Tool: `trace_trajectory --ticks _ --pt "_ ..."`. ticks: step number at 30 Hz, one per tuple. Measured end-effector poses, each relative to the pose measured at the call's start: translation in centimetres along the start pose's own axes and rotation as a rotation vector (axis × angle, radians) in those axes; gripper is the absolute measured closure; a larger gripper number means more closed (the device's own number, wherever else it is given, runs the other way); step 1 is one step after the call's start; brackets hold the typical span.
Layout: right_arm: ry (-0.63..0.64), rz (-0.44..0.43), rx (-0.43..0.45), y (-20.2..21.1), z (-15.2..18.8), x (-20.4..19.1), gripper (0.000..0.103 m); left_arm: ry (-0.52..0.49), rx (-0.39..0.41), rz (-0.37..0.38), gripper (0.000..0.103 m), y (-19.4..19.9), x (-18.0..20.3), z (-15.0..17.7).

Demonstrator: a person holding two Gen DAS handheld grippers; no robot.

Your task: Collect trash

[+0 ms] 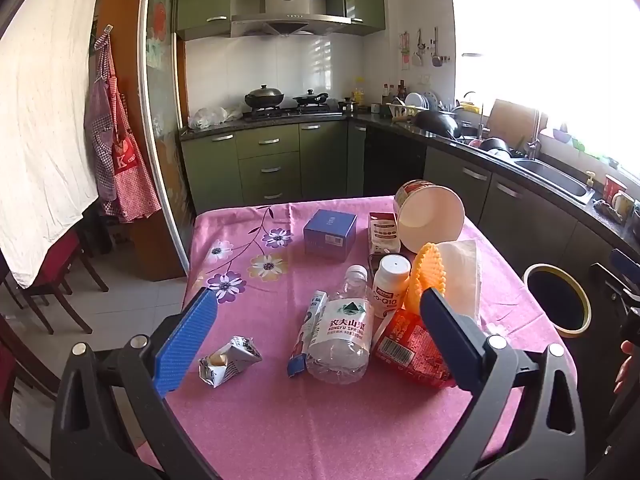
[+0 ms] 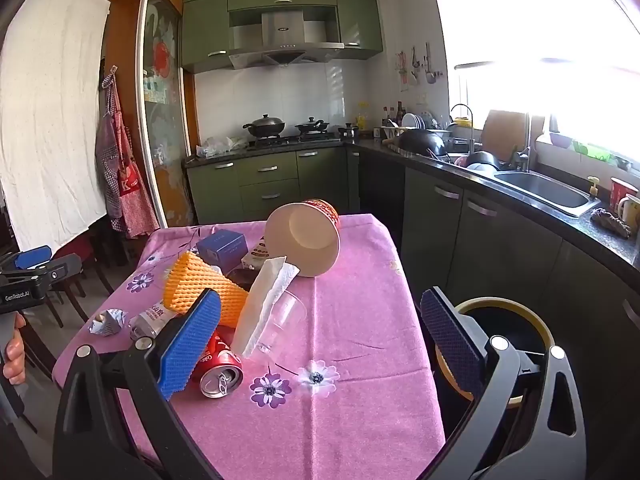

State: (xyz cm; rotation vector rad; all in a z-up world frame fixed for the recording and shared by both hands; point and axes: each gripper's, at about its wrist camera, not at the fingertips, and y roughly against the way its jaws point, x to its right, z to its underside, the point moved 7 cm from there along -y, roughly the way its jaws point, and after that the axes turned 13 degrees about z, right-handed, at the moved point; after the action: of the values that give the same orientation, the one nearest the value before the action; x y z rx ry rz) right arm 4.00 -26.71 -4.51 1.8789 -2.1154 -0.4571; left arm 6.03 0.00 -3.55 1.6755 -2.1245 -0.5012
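**Trash untouched, both grippers poised**

Left gripper (image 1: 318,330) and right gripper (image 2: 326,342) hang wide apart, empty. Trash litters the pink table (image 2: 360,420): red can (image 2: 218,372), water bottle (image 1: 344,332), beyond them the paper bowl (image 2: 308,236). Judged next: close on one piece, carry to bin (image 2: 500,320).

Left black two-finger gripper (image 1: 318,330) with blue ridged pads: jaws spread wide, nothing between them, angled downward. Right black two-finger gripper (image 2: 320,338): same build, jaws fully apart, empty, tilted downward. Bare hand (image 2: 14,354) grips left handle.
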Motion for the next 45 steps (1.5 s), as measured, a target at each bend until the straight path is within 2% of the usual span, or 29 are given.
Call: trace_trajectory --ticks 12,45 --pt "0.003 0.004 -0.012 -0.8 1.1 0.0 0.004 -0.001 -0.012 0.004 0.006 0.0 -0.3 0.0" --pt "0.002 0.004 -0.022 -1.3 0.8 -0.4 0.004 0.000 -0.022 0.016 0.006 -0.9 0.5 1.0"
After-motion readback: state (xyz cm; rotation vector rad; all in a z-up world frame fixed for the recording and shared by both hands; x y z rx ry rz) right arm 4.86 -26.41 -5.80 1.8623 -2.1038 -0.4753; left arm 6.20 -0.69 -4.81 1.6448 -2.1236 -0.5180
